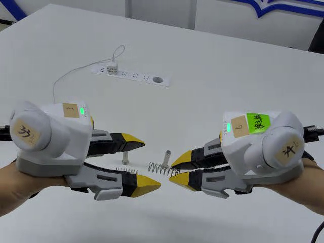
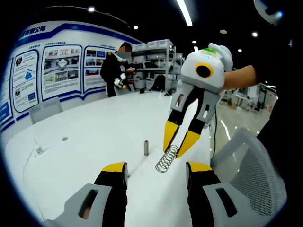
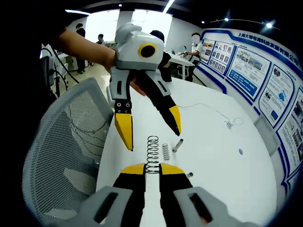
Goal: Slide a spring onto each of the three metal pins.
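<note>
My right gripper (image 3: 152, 169) has its yellow-tipped jaws pinched almost together on the near end of the long spring (image 3: 152, 150). From the bottom centre of the right gripper view, that spring runs straight up the frame, lying on the white table (image 1: 217, 96). In the head view it sits low in the centre, between the two sets of tips.

My left gripper (image 1: 152, 165) comes in from the left of the head view with its jaws spread wide and nothing between them. A short spring (image 1: 126, 171) lies just above its lower jaw; I think it is clear of the jaw, but the angle is poor.

One pin (image 1: 166, 157) stands upright just above the long spring. A second pin (image 1: 125, 158) stands between the left jaws. A power strip (image 1: 132, 76) lies in the upper centre.
</note>
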Demonstrator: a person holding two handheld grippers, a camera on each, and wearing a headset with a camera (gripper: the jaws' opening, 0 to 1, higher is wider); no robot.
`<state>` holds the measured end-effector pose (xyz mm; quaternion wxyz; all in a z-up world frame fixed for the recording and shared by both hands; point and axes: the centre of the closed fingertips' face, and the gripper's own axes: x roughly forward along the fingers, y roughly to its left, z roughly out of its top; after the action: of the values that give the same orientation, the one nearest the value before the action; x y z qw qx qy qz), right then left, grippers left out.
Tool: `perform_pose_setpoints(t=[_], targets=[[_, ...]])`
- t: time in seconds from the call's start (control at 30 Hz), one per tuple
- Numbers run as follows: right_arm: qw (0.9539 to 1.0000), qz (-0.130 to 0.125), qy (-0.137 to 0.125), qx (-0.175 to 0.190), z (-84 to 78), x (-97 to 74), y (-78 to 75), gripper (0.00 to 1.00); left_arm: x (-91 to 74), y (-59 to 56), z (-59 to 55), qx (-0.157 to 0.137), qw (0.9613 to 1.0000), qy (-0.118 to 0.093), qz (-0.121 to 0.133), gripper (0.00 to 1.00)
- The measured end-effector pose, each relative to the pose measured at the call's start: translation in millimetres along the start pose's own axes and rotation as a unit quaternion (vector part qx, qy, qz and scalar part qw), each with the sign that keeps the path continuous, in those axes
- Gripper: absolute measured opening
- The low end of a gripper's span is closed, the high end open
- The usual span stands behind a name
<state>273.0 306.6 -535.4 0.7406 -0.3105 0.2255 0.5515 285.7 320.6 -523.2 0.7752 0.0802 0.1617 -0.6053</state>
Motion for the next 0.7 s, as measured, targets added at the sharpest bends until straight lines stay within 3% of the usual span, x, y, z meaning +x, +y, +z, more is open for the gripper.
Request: perform_pose_setpoints(t=[0.27, 0.37, 0.53, 0.6, 0.7], targets=[[0.9994, 0.010, 0.009, -0.032, 5.5, 0.0, 6.7, 0.11, 3.0, -10.3, -4.6, 0.010, 0.9997, 0.007, -0.021, 0.36], [0.9990, 0.014, 0.008, -0.042, 8.2, -0.2, 8.7, 0.11, 3.5, -18.2, -0.8, 0.000, 0.9991, -0.003, -0.041, 0.33], [0.9985, 0.018, 0.007, -0.051, 10.1, -0.2, 9.8, 0.11, 3.5, -17.2, -2.7, 0.015, 0.9990, 0.007, -0.041, 0.24], [0.9984, 0.018, 0.006, -0.053, 10.9, -0.3, 10.0, 0.11, 3.2, -22.0, -4.4, 0.027, 0.9979, 0.014, -0.058, 0.14], [0.9981, 0.022, 0.008, -0.058, 9.8, -0.2, 11.0, 0.11, 4.3, -21.8, -7.2, 0.044, 0.9973, 0.026, -0.052, 0.14]])
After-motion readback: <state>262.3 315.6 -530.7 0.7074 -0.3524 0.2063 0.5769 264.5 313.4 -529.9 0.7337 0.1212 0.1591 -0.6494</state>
